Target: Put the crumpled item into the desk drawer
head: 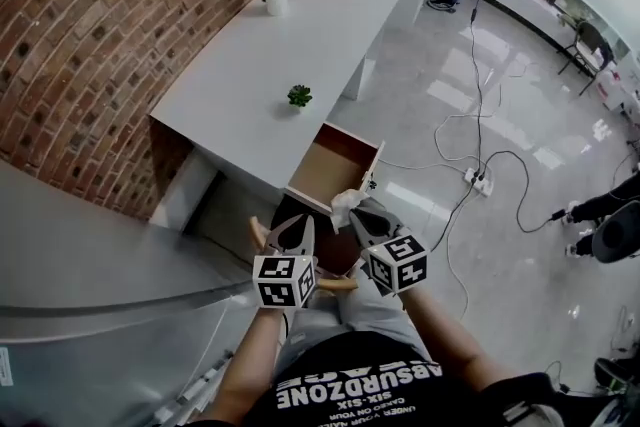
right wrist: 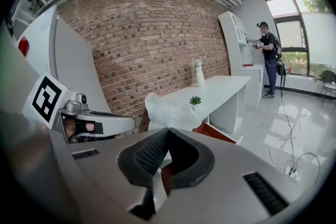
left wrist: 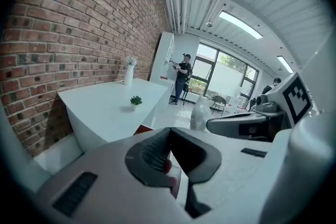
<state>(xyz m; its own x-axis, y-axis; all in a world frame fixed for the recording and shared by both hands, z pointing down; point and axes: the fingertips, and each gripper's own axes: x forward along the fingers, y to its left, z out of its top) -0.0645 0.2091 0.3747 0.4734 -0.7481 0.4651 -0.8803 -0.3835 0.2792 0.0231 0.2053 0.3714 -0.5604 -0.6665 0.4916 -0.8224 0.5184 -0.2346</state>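
Now, at centre frame, the right gripper (head: 352, 215) is clamped on the wad (head: 345, 205), holding it at the open drawer (head: 330, 165) for dropping in. The left gripper (head: 298, 227), closed and empty, waits alongside.

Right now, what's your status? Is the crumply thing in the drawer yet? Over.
Right gripper shut on crumpled item. Left gripper shut, empty. Drawer open, item not in yet. Nothing seen blocking it.
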